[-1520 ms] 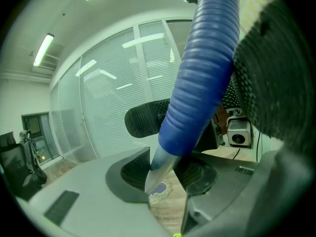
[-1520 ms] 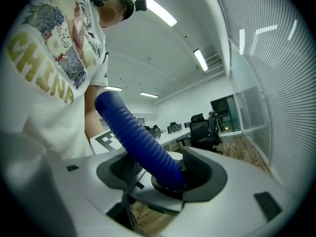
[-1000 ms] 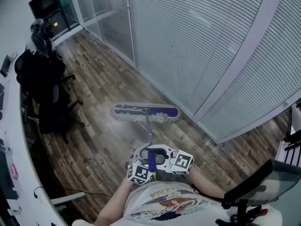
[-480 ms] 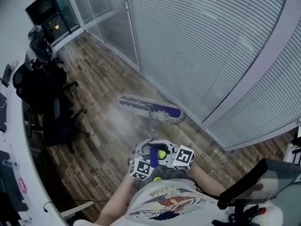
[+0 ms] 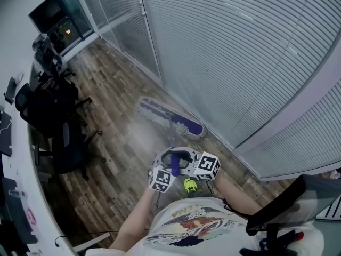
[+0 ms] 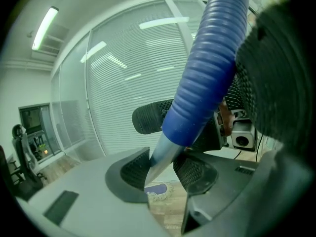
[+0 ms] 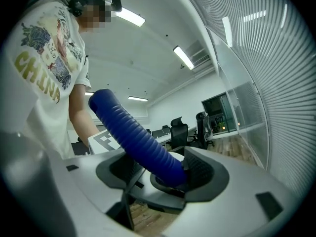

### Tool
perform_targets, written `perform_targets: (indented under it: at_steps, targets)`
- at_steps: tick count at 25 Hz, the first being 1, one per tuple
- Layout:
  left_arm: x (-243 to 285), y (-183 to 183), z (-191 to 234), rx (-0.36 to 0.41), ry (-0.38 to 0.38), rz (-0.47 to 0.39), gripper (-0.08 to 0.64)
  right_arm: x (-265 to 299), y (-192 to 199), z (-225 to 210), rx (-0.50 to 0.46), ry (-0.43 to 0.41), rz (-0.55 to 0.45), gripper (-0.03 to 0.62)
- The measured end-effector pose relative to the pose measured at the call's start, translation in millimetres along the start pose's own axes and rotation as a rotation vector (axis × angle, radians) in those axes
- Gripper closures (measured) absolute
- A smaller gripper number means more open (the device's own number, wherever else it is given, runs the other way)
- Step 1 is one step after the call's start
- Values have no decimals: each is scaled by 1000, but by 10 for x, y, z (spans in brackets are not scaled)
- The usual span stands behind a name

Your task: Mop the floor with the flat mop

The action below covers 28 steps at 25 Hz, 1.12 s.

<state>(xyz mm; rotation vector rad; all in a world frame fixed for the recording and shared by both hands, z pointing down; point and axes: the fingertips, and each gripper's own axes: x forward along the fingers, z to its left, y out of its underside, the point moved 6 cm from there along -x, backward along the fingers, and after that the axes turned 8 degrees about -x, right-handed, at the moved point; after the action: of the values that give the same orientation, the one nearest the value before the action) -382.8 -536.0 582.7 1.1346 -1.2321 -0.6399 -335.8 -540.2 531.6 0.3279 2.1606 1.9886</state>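
You are looking steeply down at a wood-plank floor (image 5: 109,143) in an office, both hands held close together in front of your printed white shirt (image 5: 186,228). The left gripper (image 6: 163,169) is clamped on the bare metal shaft (image 6: 159,158) of the flat mop (image 5: 169,116), just below where the blue ribbed grip (image 6: 207,68) ends; the shaft runs slantwise between its two dark pads. The right gripper (image 7: 165,174) is closed around that blue ribbed grip, which rises up and to the left out of its jaws toward your body. The two marker cubes sit side by side, the left one nearer you. The mop's long purple head (image 6: 159,191), edged with a pale fringe, lies flat on the floor beyond your hands, set at an angle and close along the foot of a tall glass wall with closed blinds (image 5: 234,52) that fills the right and far side. To the left, black office chairs (image 5: 50,111) stand by the edge of a white desk (image 5: 16,164).
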Motion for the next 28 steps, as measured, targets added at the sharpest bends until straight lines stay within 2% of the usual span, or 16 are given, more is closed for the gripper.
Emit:
perform_targets:
  at_steps: [7,11,22,28]
  targets:
    - [151,-76,114,-12,-15,-5,437,-1,-7,-210,4,-9,11,324]
    - [68,-20,-41,3,-14,0,437,-66,43,-41,7,-3,24,324]
    - [-1022,488,-846,33,25,-19,437,-28,208,1421,6,50,59,322]
    - [-1758,819,-1532,32,30,-20,437,-115,330,2461,3,59,90,321]
